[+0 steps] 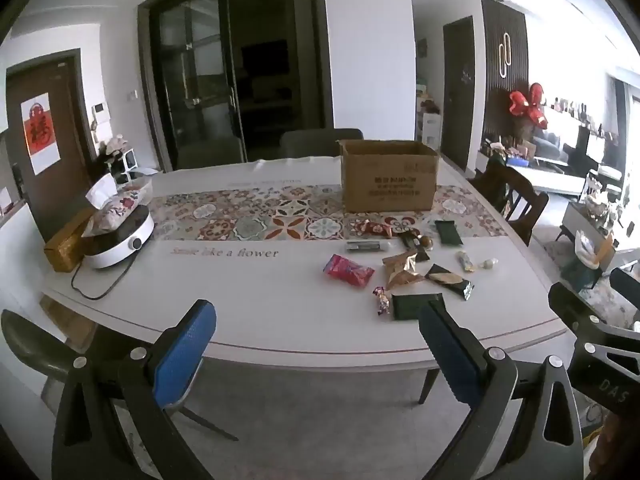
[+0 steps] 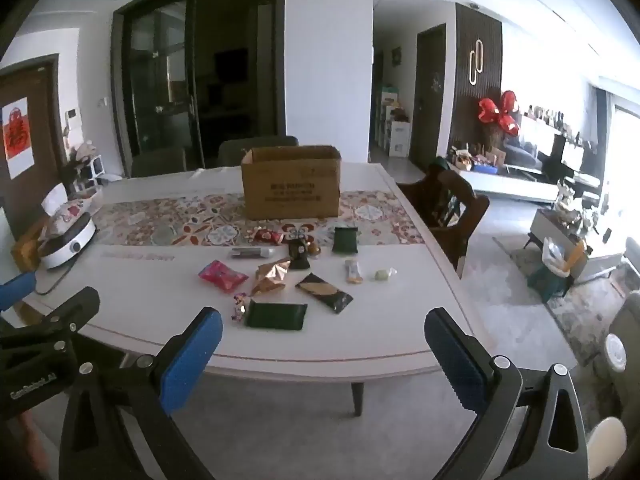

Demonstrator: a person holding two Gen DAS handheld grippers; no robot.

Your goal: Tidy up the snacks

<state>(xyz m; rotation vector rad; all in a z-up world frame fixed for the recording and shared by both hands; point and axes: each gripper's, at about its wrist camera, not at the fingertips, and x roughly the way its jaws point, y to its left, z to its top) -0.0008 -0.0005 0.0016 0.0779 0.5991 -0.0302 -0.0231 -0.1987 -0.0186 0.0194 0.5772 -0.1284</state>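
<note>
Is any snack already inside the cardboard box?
Cannot tell: the box stands open-topped, but its inside is hidden; the snacks in view, like the pink packet, lie on the table.

Your colour list — white table [image 2: 400,320] with a runner [image 2: 168,220] of floral tiles in red, teal and cream. Plain brown cardboard box [image 2: 290,188], dark print on its front. Pink-red packet [image 2: 222,276], crinkled gold wrapper [image 2: 272,276], 2 dark green packets [image 2: 276,315] [image 2: 346,240], and 1 black-and-tan packet [image 2: 325,293]. Your gripper pads [image 2: 188,364] — blue.
</note>
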